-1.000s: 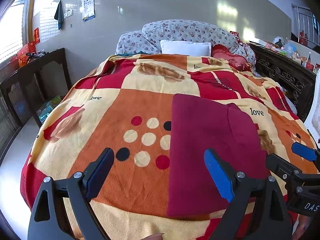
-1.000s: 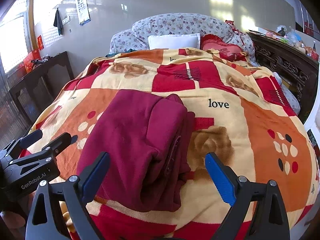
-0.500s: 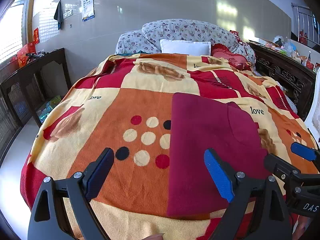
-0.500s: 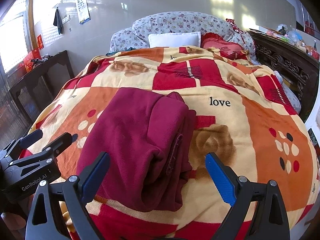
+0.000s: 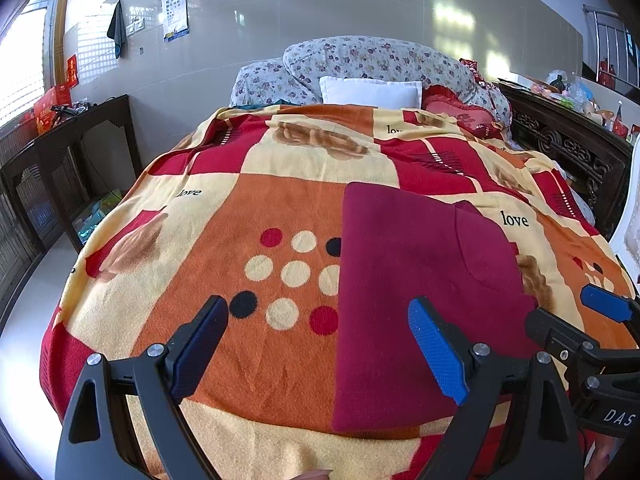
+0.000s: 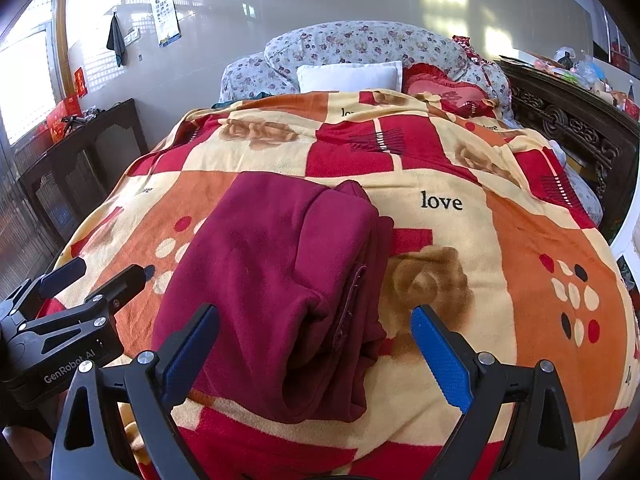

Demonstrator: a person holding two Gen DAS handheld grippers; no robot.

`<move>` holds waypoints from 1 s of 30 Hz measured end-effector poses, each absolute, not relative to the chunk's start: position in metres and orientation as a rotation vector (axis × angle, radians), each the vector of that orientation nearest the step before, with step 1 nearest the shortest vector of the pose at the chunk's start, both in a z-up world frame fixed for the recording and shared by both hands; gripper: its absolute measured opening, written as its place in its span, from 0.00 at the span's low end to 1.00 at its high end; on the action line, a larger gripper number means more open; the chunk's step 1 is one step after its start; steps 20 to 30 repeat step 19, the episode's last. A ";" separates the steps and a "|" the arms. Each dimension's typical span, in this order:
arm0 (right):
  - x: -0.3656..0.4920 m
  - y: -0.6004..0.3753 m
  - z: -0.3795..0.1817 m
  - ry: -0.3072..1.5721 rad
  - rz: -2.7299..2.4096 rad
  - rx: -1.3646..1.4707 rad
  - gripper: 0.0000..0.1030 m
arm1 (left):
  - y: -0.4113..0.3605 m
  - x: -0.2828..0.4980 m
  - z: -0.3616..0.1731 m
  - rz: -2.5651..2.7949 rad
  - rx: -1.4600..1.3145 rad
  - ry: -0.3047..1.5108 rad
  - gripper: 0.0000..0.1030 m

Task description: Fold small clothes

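Your right gripper (image 6: 314, 344), jaws wide and empty, straddles the maroon garment's (image 6: 276, 280) near end; it runs lengthwise away (left gripper (image 5: 320, 340) equally wide, beside its left edge).

Bed covered by a patchwork blanket (image 6: 500, 248) in red, orange and cream squares, with rose prints, dot clusters and "love" text. A folded maroon garment (image 6: 280, 288) lies flat on the blanket, near its front edge, thick folded side toward the "love" square. At the blanket's far edge: white pillow (image 6: 350, 76), red heart-shaped cushion (image 6: 444, 92) just beside it, floral bedding roll (image 6: 360, 48) behind both. Dark carved bed frame (image 6: 576, 128) runs along the blanket's side past the heart cushion.
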State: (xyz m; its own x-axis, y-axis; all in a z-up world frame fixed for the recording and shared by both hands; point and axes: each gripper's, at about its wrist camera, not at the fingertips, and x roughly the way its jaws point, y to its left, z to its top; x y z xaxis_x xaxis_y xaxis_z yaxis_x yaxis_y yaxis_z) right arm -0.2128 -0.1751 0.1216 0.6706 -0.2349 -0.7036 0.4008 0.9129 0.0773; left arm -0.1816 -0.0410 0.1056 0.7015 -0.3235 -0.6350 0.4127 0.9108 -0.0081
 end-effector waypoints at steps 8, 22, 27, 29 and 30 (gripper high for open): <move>-0.212 -0.175 0.121 0.757 -0.364 0.235 0.96 | -0.042 -0.182 0.106 -0.410 0.138 0.677 0.88; -0.213 -0.180 0.120 0.763 -0.355 0.246 0.96 | -0.045 -0.180 0.100 -0.429 0.147 0.676 0.88; -0.213 -0.180 0.120 0.763 -0.355 0.246 0.96 | -0.045 -0.180 0.100 -0.429 0.147 0.676 0.88; -0.213 -0.180 0.120 0.763 -0.355 0.246 0.96 | -0.045 -0.180 0.100 -0.429 0.147 0.676 0.88; -0.213 -0.180 0.120 0.763 -0.355 0.246 0.96 | -0.045 -0.180 0.100 -0.429 0.147 0.676 0.88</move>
